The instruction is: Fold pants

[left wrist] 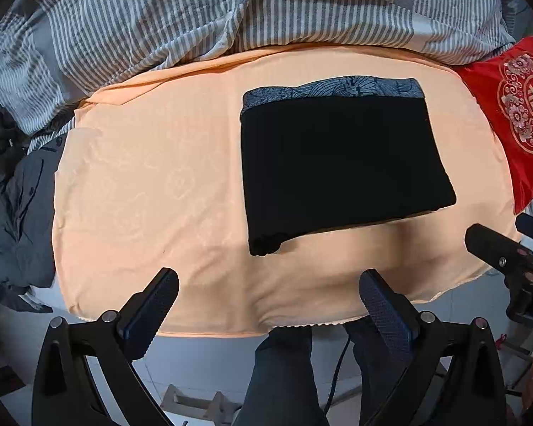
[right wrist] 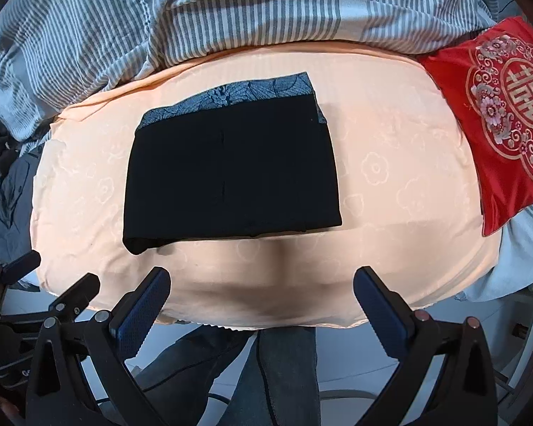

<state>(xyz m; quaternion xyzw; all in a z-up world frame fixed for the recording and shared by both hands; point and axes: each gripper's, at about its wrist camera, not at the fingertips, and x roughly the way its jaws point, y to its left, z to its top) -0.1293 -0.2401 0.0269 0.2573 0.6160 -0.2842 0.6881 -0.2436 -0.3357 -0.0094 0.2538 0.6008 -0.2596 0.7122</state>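
Pants (left wrist: 341, 163) lie folded ahead of both spread, empty grippers — left gripper (left wrist: 268, 296), right gripper (right wrist: 263, 289); soft, limp, light; likely pinch near hem edge.

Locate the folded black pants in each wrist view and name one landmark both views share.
Left wrist: folded black pants lie right of centre on the peach sheet.
Right wrist: the pants lie left of centre.
Shared landmark: red embroidered cushion, at the right edge in both.
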